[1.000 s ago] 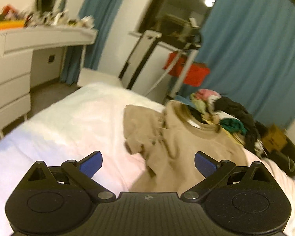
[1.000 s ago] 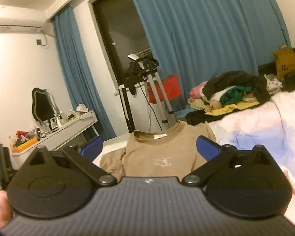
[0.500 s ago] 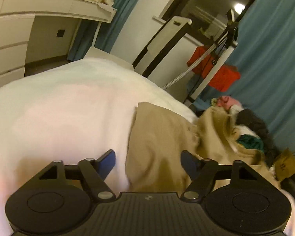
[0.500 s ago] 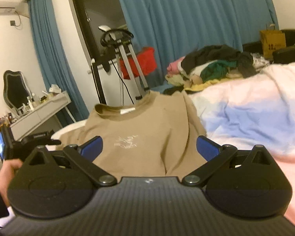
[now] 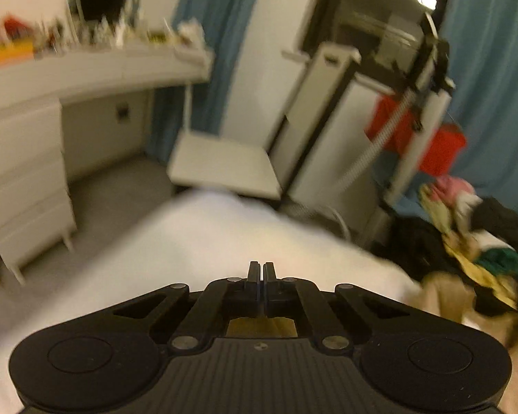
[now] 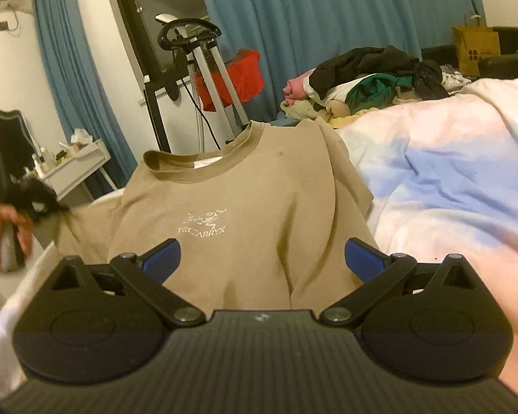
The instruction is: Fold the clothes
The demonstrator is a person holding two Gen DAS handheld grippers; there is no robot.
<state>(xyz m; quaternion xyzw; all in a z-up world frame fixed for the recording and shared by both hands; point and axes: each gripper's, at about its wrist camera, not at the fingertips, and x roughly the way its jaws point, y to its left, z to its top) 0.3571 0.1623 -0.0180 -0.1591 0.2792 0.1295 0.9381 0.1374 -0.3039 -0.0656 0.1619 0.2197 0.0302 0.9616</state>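
On my left feed the left tongs are fully closed, the two fingers pressed flat together over the white bed. A strip of tan cloth shows behind them inside the tool's frame, but I cannot tell whether any cloth is pinched between the tips. The picture is smeared. On my right feed the right tongs stand wide, blue pads well apart with nothing between them, hovering just above the lower part of the tan T-shirt. The shirt lies front up on the bed, its collar toward the far edge and its white chest print facing me. Its left sleeve stretches toward the bed's left edge, where a hand holds the other tool. A pile of clothes sits at the bed's far right corner, beyond the pale quilt.
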